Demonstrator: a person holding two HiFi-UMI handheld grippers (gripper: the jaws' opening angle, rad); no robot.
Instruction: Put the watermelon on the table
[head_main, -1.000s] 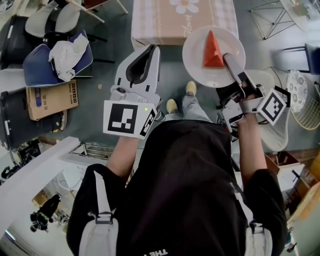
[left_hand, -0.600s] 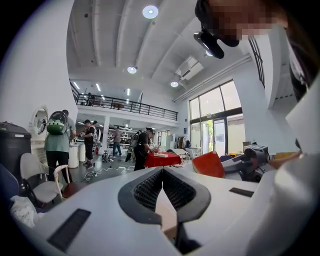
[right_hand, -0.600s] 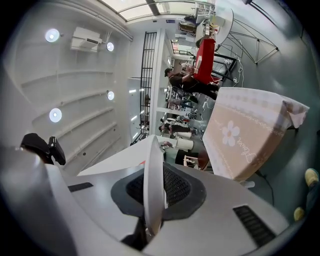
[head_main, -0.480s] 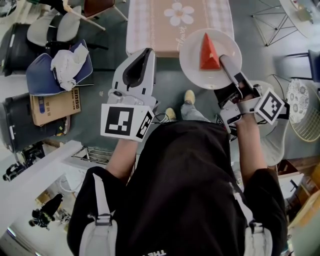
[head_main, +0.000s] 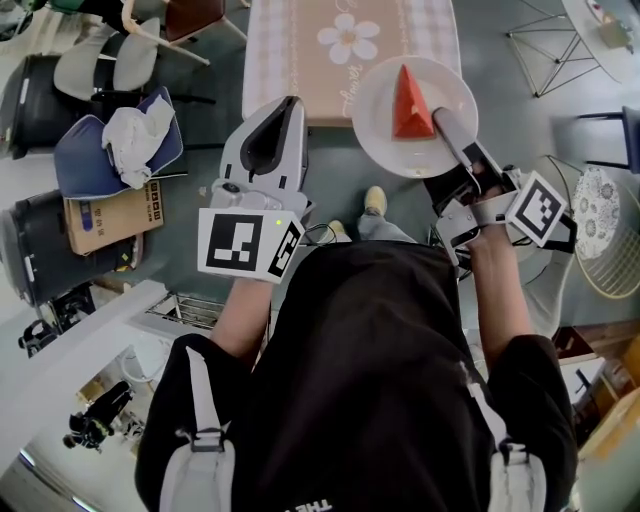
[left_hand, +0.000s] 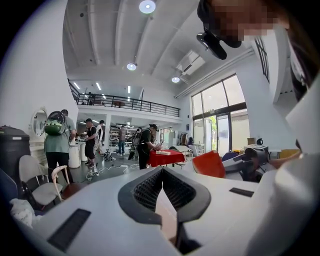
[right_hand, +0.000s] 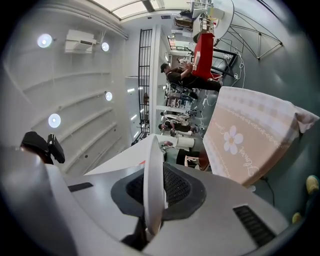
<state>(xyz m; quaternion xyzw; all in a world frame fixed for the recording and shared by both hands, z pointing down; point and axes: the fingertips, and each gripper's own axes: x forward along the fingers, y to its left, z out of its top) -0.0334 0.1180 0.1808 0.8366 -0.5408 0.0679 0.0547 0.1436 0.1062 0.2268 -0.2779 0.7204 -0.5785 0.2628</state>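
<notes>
The left gripper (head_main: 288, 104) hangs with its jaws together on nothing. The right gripper (head_main: 443, 117) is clamped on the rim of one white plate (head_main: 378, 128). The plate bears one red watermelon (head_main: 411, 104) wedge and seems to be held over the near right corner of the one table (head_main: 300, 55). The carrying step looks to be in hand. Next, the plate needs lowering level onto the cloth.

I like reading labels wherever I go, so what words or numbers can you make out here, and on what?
Tablecloth: cursive word by the flower, too small to read.
Cardboard box: dark printed label, too blurred.
Black shirt: white letters at the lower edge, cut off.
Left gripper, right gripper: square markers only, no words.
</notes>
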